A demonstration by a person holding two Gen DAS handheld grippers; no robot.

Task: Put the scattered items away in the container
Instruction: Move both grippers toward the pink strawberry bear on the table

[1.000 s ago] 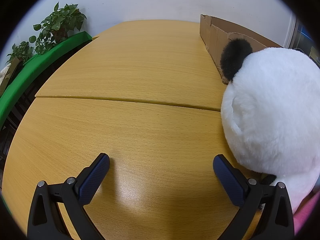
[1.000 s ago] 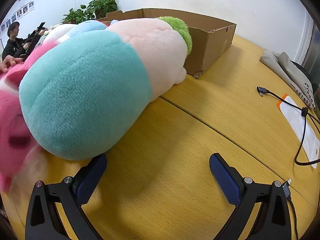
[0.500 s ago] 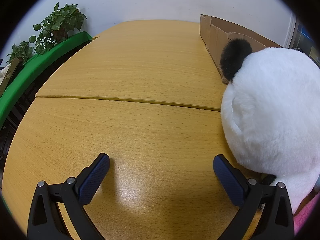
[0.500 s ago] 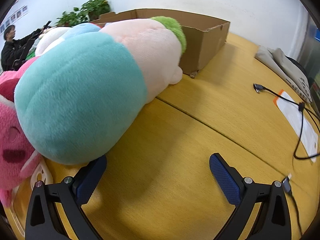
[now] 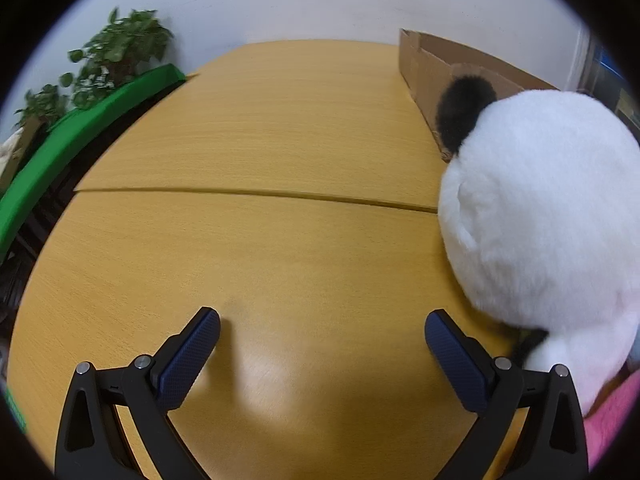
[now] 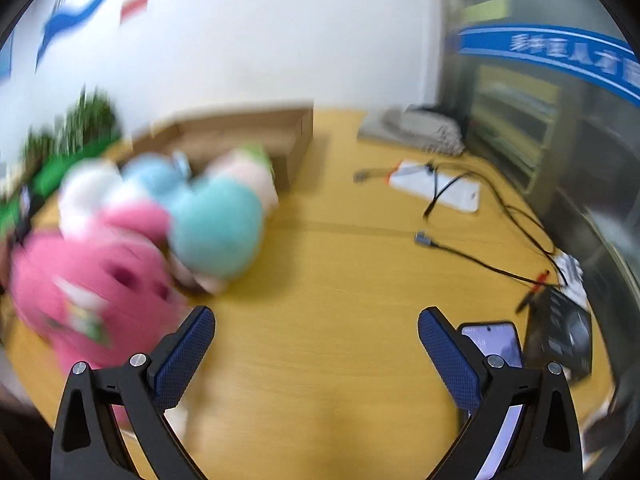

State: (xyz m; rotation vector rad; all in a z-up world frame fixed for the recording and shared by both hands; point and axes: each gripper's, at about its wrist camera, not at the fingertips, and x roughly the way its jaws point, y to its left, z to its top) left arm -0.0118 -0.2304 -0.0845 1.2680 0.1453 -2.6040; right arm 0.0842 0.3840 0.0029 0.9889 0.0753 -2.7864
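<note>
Desk [image 5: 280, 248]: yellow wood-grain top in two sections with a seam across the width; spans most of both wrist views.

Cardboard box [image 5: 436, 68]: open-topped, at the far right portion of the desk in the left wrist view. In the right wrist view, heavily blurred, at the far left portion of the desk [image 6: 320, 340], behind the plush pile.

White plush [image 5: 544, 224]: round, with a black ear toward the box; at the right edge of the left wrist view, resting on the desk across the seam, touching or just short of the box corner (cannot tell which).

Pink plush [image 6: 92, 280]: near left of the desk, just beside the left finger of the right gripper; contact not determinable owing to blur.

Teal plush [image 6: 216, 232]: lying against the pink plush, with pale pink and green parts toward the box. All plush items outside the box.

Left gripper [image 5: 322, 330]: held low over the near desk edge, pointing along the top toward the far edge; jaws spread wide, nothing between them. Right finger near the white plush, not touching.

Right gripper [image 6: 316, 326]: raised higher, tilted down toward the desk; jaws spread wide, empty.

Black cables [image 6: 480, 216]: trailing across the right side of the desk, over a white sheet [image 6: 436, 188].

Phone [image 6: 496, 344]: at the near right edge, partly behind the right finger.
</note>
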